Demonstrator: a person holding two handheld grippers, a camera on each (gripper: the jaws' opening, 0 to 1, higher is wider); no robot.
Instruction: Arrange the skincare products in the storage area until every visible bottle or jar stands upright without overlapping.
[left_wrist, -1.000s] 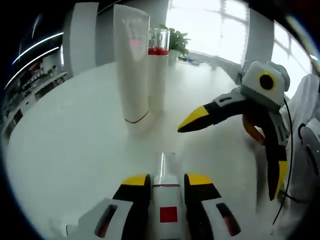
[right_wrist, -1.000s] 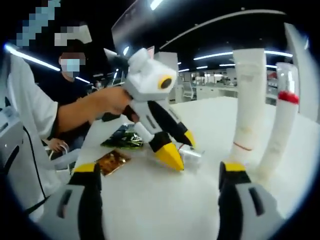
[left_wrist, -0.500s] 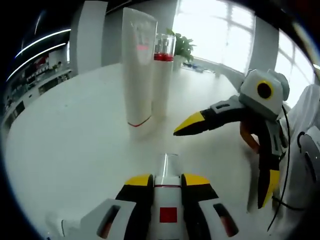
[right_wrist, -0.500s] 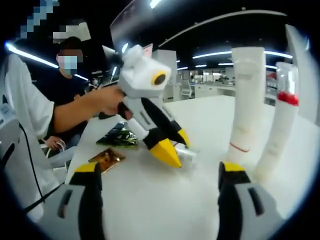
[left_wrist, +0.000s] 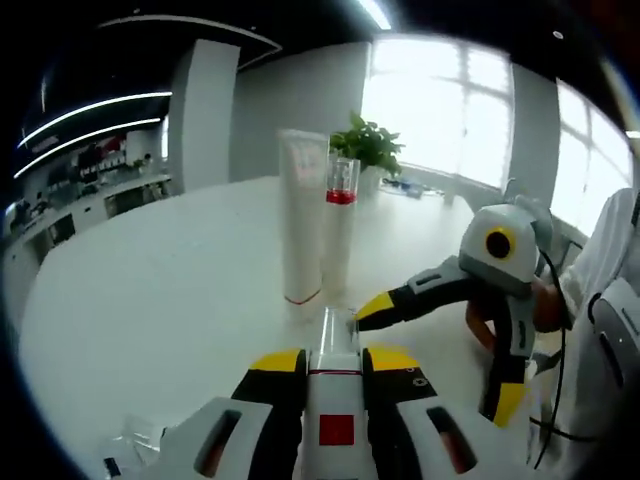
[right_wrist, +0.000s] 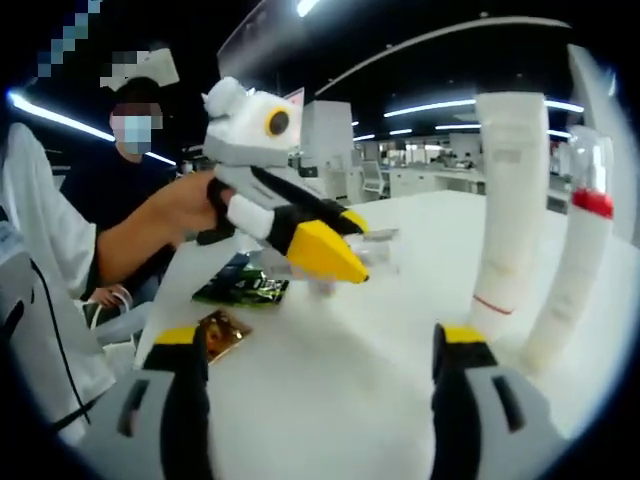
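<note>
My left gripper (left_wrist: 335, 358) is shut on a small white bottle (left_wrist: 336, 405) with a red square label and a clear cap, held above the white table (left_wrist: 150, 300). In the right gripper view the same gripper (right_wrist: 352, 246) carries the bottle's clear cap (right_wrist: 378, 246) in the air. A tall white tube (left_wrist: 302, 215) and a slim bottle with a red band (left_wrist: 340, 230) stand upright side by side, touching or nearly so. My right gripper (right_wrist: 320, 345) is open and holds nothing; the tube (right_wrist: 510, 200) and the red-band bottle (right_wrist: 580, 265) rise beyond its right jaw.
A green sachet (right_wrist: 245, 287) and a gold sachet (right_wrist: 222, 333) lie flat on the table near a seated person (right_wrist: 130, 215). A potted plant (left_wrist: 372, 150) stands at the table's far edge. Crumpled clear wrap (left_wrist: 140, 455) lies near my left jaw.
My left gripper has risen from the table with the small bottle and now holds it higher and more level. The right gripper stays open in about the same place.
</note>
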